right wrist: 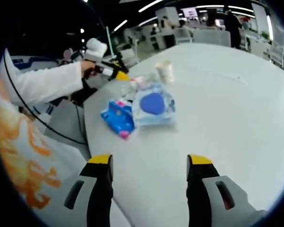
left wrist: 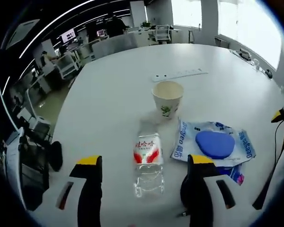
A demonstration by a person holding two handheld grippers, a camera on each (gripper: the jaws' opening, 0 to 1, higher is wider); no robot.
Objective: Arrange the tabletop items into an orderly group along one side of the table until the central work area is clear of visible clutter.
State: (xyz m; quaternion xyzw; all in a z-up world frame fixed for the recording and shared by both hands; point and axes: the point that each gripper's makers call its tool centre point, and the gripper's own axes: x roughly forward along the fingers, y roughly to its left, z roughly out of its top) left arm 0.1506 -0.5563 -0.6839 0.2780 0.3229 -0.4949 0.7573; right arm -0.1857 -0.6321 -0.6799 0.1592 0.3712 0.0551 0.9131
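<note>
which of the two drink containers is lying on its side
The clear water bottle with the red and white label lies flat on the table between the left tongs. The paper cup beyond it stands upright.

the smooth matt white tabletop [left wrist: 118, 94] carries a clear glossy plastic bottle with a red-and-white label [left wrist: 148, 161], a matt cream paper cup [left wrist: 167, 98], a shiny crinkled plastic packet with a blue pad [left wrist: 213, 144] and a glossy blue-and-pink wrapper [right wrist: 118, 117].
</note>
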